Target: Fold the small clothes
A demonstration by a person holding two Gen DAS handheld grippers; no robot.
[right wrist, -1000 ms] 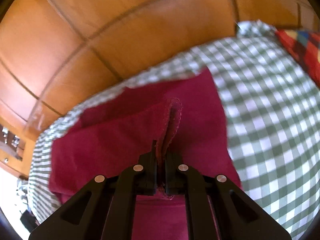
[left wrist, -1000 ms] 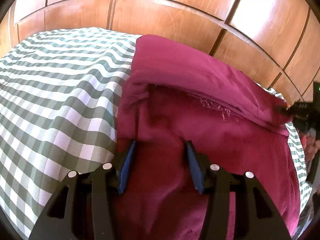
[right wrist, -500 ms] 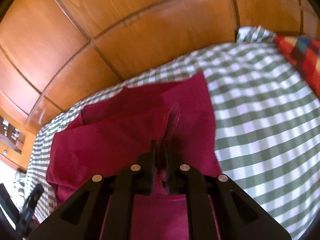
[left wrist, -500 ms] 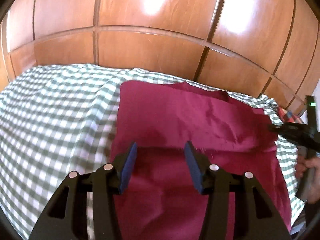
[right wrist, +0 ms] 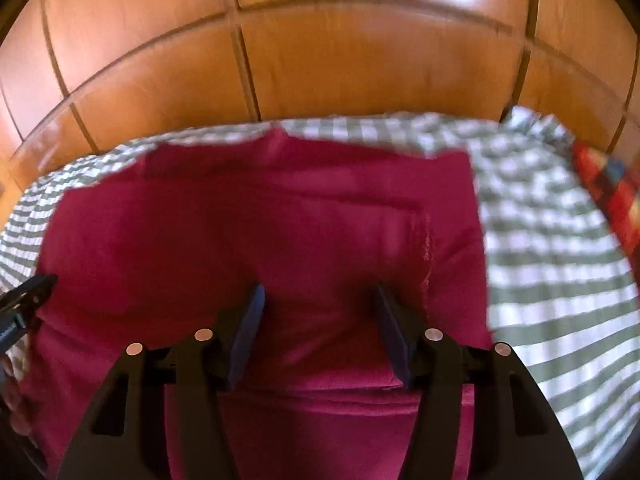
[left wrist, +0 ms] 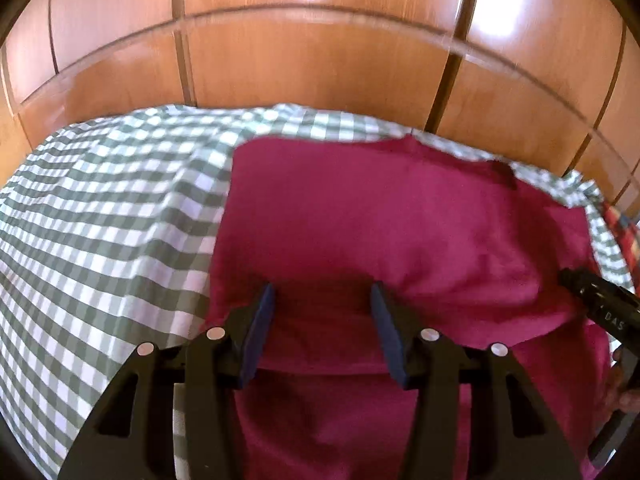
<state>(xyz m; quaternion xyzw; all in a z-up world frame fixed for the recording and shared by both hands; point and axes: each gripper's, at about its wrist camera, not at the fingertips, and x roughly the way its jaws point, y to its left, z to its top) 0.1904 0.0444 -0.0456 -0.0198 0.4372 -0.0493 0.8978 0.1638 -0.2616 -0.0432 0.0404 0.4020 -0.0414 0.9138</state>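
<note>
A dark red garment [left wrist: 400, 232] lies folded on a green-and-white checked sheet [left wrist: 100, 240]. Seen from the right wrist, the same garment [right wrist: 248, 240] fills the middle, with a seam ridge at its right side. My left gripper [left wrist: 322, 300] hovers over the garment's near fold, open, nothing between its blue pads. My right gripper [right wrist: 318, 300] is above the garment with its jaws opening and no cloth between the pads. The right gripper's black tip [left wrist: 596, 300] shows at the right edge of the left wrist view; the left gripper's tip [right wrist: 28, 296] shows at the left edge of the right wrist view.
A glossy wooden panelled wall [left wrist: 320, 60] stands close behind the bed. A red patterned cloth [right wrist: 608, 192] lies at the far right on the sheet. Bare checked sheet stretches to the garment's left [left wrist: 80, 280] and right [right wrist: 560, 280].
The right gripper let go of the pinched cloth edge and its jaws spread; the edge now lies flat. Both grippers drew back, and the raised flap has settled onto the garment.
</note>
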